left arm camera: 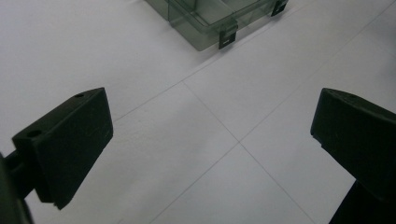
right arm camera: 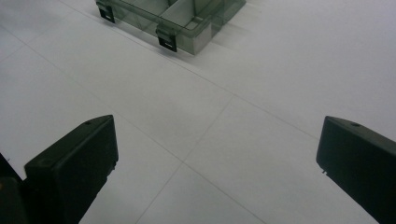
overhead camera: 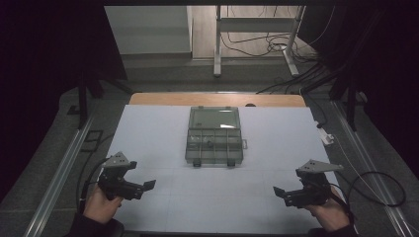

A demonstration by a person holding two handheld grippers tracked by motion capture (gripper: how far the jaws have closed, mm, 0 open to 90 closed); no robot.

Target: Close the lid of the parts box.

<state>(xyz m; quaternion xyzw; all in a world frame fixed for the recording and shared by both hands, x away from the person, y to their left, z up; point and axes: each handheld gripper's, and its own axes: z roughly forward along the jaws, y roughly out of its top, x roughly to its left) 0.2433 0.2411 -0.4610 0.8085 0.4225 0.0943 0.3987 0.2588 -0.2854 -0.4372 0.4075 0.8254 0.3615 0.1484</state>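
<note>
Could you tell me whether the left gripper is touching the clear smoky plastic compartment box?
Apart. The high view shows white table between the left gripper and the clear smoky plastic compartment box; its jaws stand open, holding nothing.

Setting: lab-style recording bay. Evidence: white gridded table (overhead camera: 163,128) flanked by black curtains (overhead camera: 44,59); beyond its far edge, metal desk legs (overhead camera: 217,44) and loose cables (overhead camera: 276,44) on wood floor.

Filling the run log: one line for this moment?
left tool: open, empty | right tool: open, empty | compartment box: lid open, mid-table, untouched
</note>
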